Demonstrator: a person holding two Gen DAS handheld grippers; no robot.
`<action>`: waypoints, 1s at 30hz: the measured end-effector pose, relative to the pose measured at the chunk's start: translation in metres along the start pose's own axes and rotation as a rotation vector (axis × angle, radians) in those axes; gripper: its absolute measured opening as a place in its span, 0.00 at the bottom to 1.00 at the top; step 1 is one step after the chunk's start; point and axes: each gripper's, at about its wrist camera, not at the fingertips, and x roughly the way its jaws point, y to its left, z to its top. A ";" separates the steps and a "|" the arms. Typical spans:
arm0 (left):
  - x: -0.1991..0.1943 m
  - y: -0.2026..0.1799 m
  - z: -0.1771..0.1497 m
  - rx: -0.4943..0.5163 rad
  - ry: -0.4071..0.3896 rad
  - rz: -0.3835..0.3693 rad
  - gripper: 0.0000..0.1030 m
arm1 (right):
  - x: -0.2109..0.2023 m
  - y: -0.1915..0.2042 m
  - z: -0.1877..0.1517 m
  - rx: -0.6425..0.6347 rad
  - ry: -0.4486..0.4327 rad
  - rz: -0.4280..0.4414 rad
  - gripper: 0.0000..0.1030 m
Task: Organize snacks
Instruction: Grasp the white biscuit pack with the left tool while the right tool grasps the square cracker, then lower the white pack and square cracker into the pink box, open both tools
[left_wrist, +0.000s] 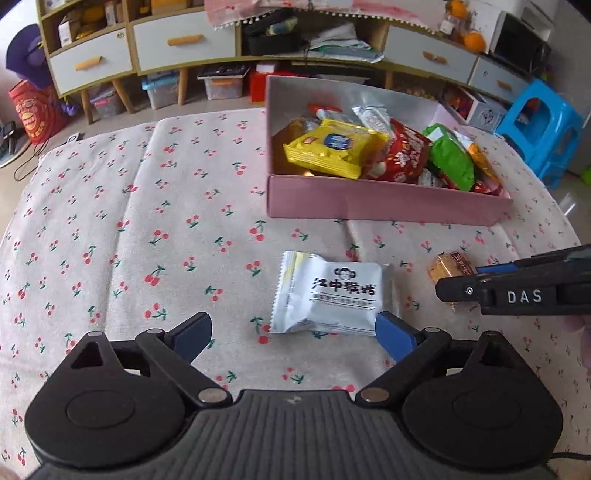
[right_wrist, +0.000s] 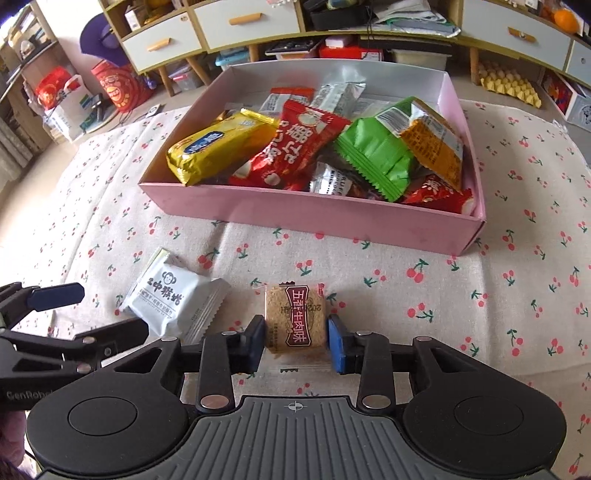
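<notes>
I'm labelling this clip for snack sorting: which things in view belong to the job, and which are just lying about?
Job:
pink box of snacks
white packet on the cloth
brown snack bar, clamped by the right gripper
left gripper, open at the white packet

Lying about:
cabinet drawers
blue stool
storage bins

- The left gripper (left_wrist: 291, 330) hangs over a cherry-print cloth (left_wrist: 122, 221), jaws spread wide.
- A white snack packet (left_wrist: 330, 293) lies flat between the fingertips (untouched by either).
- The right gripper (left_wrist: 458, 286) pinches a small brown snack (left_wrist: 445, 266).
- A pink box (left_wrist: 384, 201) holds mixed packets.
</notes>
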 end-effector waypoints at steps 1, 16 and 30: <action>0.001 -0.005 0.001 0.018 -0.004 -0.003 0.93 | -0.001 -0.003 0.000 0.008 0.000 -0.003 0.34; 0.025 -0.020 0.007 0.012 0.043 0.094 0.79 | -0.009 -0.028 -0.004 0.037 -0.001 -0.029 0.34; 0.007 0.001 0.008 -0.092 0.029 0.075 0.62 | -0.017 -0.033 -0.001 0.067 -0.013 -0.033 0.34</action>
